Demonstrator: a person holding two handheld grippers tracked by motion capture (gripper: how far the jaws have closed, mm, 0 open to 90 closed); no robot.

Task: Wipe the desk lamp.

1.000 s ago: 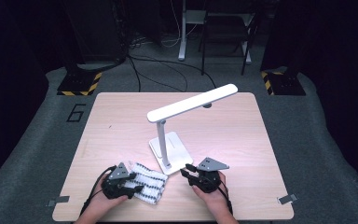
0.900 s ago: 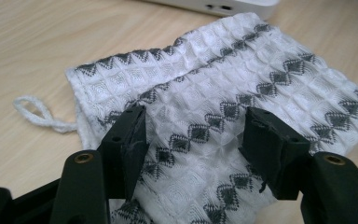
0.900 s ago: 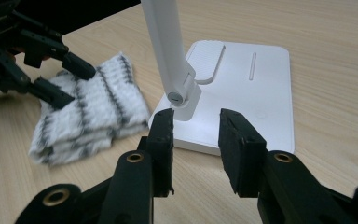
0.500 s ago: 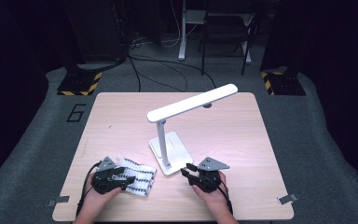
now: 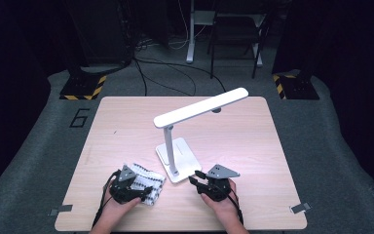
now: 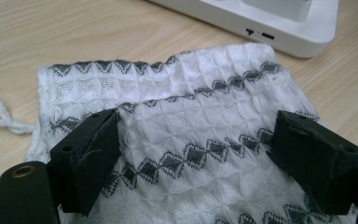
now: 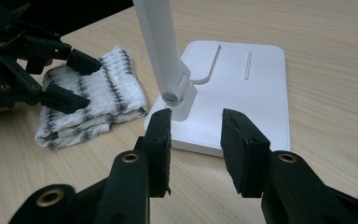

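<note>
Now L gripper [image 6: 193, 154] jaws just opened over folded cloth [image 6: 177, 140], near table [image 5: 272, 214] front edge.

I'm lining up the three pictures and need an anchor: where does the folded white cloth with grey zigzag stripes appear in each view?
High view: the cloth lies at the table's near edge, left of centre, under the left gripper.
Left gripper view: it spreads across the middle and bottom, between the open jaws.
Right gripper view: at middle left.
Shared landmark: the white lamp base beside it.
</note>
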